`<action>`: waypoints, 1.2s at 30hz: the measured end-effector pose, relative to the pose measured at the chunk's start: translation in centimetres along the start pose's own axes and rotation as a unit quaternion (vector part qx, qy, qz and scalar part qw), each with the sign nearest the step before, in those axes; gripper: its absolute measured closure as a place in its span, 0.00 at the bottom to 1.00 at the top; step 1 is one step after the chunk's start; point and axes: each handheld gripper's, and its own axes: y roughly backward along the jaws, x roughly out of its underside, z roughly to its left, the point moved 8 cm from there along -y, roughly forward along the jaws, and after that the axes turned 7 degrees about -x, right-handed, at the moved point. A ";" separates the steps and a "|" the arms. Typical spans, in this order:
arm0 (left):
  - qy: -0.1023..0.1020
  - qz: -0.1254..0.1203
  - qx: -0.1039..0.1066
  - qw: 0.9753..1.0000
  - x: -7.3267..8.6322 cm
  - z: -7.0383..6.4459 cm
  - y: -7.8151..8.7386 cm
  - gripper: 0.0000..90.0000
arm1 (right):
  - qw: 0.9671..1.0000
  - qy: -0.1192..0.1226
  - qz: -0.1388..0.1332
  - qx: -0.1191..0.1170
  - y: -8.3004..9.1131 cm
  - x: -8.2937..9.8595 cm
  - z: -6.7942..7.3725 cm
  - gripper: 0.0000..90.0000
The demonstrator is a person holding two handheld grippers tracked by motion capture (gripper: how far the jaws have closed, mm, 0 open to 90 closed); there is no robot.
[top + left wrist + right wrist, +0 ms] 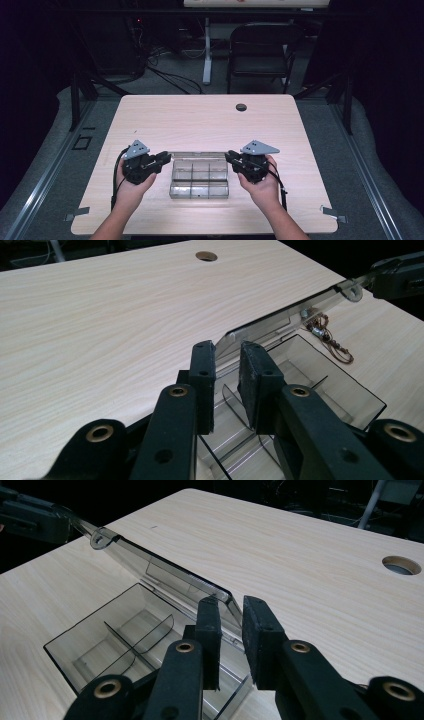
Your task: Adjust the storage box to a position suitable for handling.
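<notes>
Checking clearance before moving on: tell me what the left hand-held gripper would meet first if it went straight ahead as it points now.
The left hand-held gripper would likely meet the raised clear lid of the compartment box first; the lid's corner already sits at its jaws.

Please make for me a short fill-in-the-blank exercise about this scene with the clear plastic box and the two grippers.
1. The left gripper and the right gripper each pinch one end of the box's ____.
2. The clear compartment box stands on a ____ table.
3. In the left gripper view, a small brown chain lies on the table ____ the box.
4. The lid of the box is ____.

Missing words: lid; wooden; beside; open
</notes>
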 end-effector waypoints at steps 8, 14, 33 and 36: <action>0.005 0.006 -0.002 1.000 0.5 0.4 -0.9 0.83 | 1.000 -0.006 0.000 0.001 -0.2 -0.3 -0.2 0.87; 0.009 0.008 0.002 1.000 0.9 0.6 -1.6 0.83 | 1.000 -0.005 0.001 0.000 -0.3 -0.3 -0.4 0.86; 0.013 0.011 -0.001 1.000 0.9 1.0 -2.6 0.84 | 1.000 -0.004 0.021 0.004 -2.0 1.1 -1.3 0.86; 0.016 0.009 -0.001 1.000 0.9 1.0 -2.7 0.84 | 1.000 -0.005 0.025 0.005 -2.4 1.4 -1.5 0.85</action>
